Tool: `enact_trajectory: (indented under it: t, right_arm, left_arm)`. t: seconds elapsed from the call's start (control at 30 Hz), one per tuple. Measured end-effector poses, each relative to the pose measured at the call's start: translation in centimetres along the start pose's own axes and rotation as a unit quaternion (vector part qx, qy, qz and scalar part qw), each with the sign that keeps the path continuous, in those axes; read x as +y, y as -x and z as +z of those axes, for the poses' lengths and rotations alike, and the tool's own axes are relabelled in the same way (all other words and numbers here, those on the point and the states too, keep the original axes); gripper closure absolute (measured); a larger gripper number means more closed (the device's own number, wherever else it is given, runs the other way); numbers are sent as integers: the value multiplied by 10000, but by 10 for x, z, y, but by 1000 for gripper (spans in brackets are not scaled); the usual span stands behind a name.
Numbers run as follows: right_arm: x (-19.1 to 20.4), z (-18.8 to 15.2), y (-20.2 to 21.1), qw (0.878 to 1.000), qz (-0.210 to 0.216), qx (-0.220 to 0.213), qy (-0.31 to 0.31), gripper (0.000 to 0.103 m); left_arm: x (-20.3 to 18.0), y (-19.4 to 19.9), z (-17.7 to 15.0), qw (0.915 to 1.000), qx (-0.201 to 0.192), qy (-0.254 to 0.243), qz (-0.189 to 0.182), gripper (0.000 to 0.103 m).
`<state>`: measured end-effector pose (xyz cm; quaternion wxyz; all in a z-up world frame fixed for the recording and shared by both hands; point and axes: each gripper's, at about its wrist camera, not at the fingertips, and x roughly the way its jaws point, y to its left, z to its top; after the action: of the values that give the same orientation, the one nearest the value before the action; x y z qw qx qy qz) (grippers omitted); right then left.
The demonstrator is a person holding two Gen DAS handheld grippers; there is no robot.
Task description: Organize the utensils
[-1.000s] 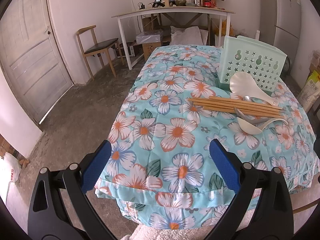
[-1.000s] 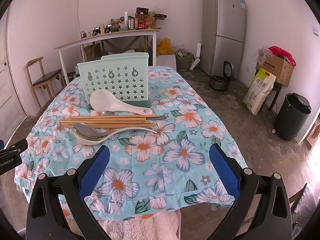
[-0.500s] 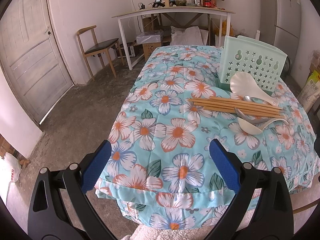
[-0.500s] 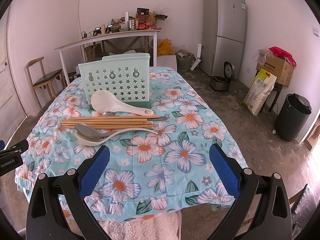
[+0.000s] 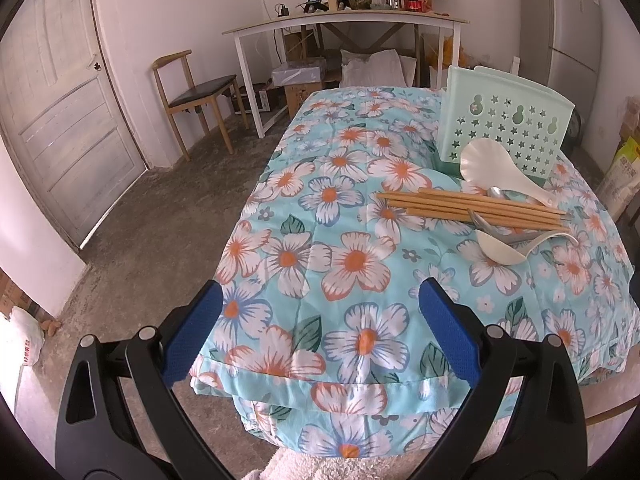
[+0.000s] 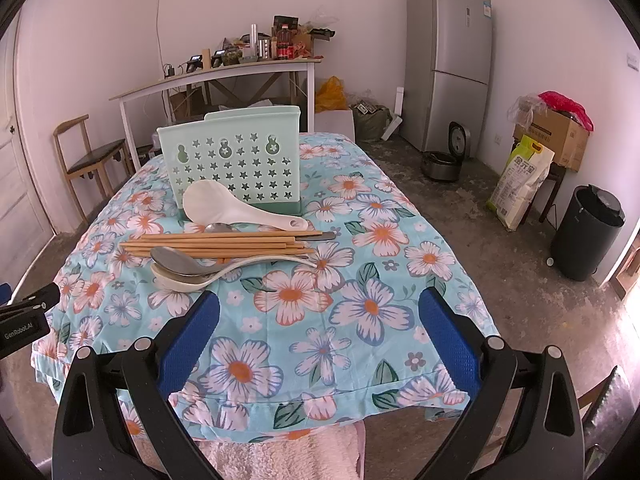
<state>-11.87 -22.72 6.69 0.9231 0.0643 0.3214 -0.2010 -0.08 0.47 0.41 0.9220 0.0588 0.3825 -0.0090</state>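
Observation:
A pale green perforated utensil holder [image 6: 236, 164] [image 5: 506, 124] stands upright on the floral tablecloth [image 6: 320, 304]. In front of it lie a white rice paddle [image 6: 236, 210] [image 5: 500, 170], several wooden chopsticks [image 6: 216, 242] [image 5: 472, 208], a metal spoon [image 6: 180, 260] and a white soup spoon [image 6: 188, 282] [image 5: 500, 250]. My right gripper [image 6: 318, 332] hangs open above the table's near edge, short of the utensils. My left gripper [image 5: 318, 328] is open too, at the table's near left corner, with the utensils far off to its right.
The table's near edge drops to a concrete floor. A wooden chair [image 5: 192, 96] and a white desk [image 5: 344, 28] stand behind the table. A fridge [image 6: 448, 68], a rice bag [image 6: 520, 184] and a black bin [image 6: 586, 232] stand to the right.
Both views have crept slightly closer to the table. The utensils and holder have not moved, and both grippers stay open.

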Motion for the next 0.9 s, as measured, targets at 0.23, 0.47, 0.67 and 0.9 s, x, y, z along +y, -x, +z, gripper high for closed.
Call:
enact_trajectory:
  t: [0.23, 0.47, 0.67, 0.9]
  right_arm:
    - [0, 0, 1, 10000, 34, -22, -50, 6]
    - [0, 3, -3, 9999, 118, -22, -73, 6]
    - [5, 6, -8, 9998, 201, -16, -60, 6]
    - [11, 9, -20, 9995, 300, 86, -57, 6]
  left_arm:
    - [0, -2, 3, 10000, -10, 27, 31, 8]
    - [0, -2, 14, 9999, -72, 35, 118, 8]
    - [2, -5, 22, 9998, -77, 49, 198, 8]
    - [2, -14, 28, 9996, -22, 52, 270, 8]
